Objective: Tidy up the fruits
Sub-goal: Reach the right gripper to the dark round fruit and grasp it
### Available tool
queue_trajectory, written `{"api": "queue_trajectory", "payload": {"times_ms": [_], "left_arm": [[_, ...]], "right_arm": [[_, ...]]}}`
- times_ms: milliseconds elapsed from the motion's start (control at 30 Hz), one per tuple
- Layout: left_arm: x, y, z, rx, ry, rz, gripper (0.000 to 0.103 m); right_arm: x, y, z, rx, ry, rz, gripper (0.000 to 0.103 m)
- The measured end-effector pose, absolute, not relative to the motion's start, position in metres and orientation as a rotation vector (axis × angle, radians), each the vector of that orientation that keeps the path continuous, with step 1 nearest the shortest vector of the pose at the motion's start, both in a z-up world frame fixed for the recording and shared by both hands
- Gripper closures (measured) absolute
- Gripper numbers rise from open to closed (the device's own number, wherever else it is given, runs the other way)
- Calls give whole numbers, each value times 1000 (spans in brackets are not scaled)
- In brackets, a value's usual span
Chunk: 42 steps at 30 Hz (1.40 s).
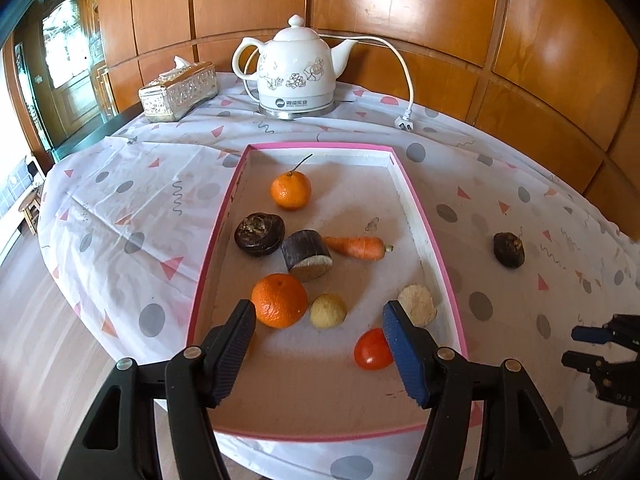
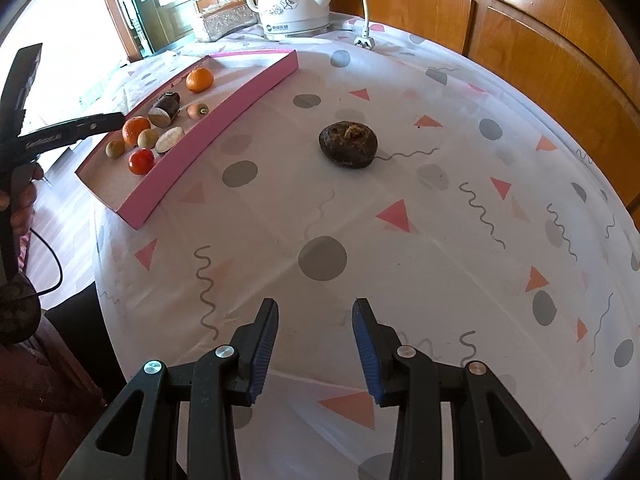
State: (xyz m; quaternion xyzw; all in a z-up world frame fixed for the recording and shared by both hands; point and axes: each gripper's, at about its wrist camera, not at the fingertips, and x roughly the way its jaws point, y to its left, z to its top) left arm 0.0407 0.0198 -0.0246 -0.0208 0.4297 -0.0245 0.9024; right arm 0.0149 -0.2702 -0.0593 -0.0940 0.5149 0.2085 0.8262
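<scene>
A pink-rimmed tray [image 1: 416, 200] holds two oranges [image 1: 279, 300], a carrot [image 1: 354, 247], a red tomato [image 1: 372, 350], a dark water chestnut [image 1: 259, 234], a dark cut stalk piece [image 1: 306, 255] and pale pieces [image 1: 328, 311]. My left gripper [image 1: 318, 336] is open and empty above the tray's near end. One dark water chestnut [image 2: 349, 144] lies alone on the tablecloth right of the tray [image 2: 224, 120]; it also shows in the left wrist view [image 1: 509, 249]. My right gripper [image 2: 316, 340] is open and empty, well short of it.
A white electric kettle [image 1: 298, 68] with its cord and plug [image 1: 404, 123] stands at the back. A tissue box [image 1: 178, 90] sits at the back left. The round table's edge falls off at the left and near side.
</scene>
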Motion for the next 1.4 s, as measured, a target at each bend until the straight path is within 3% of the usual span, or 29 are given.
{"api": "queue_trajectory", "payload": {"times_ms": [1400], "left_arm": [[22, 48, -27, -139, 875, -49, 37]], "right_arm": [[76, -237, -57, -144, 1075, 275, 60]]}}
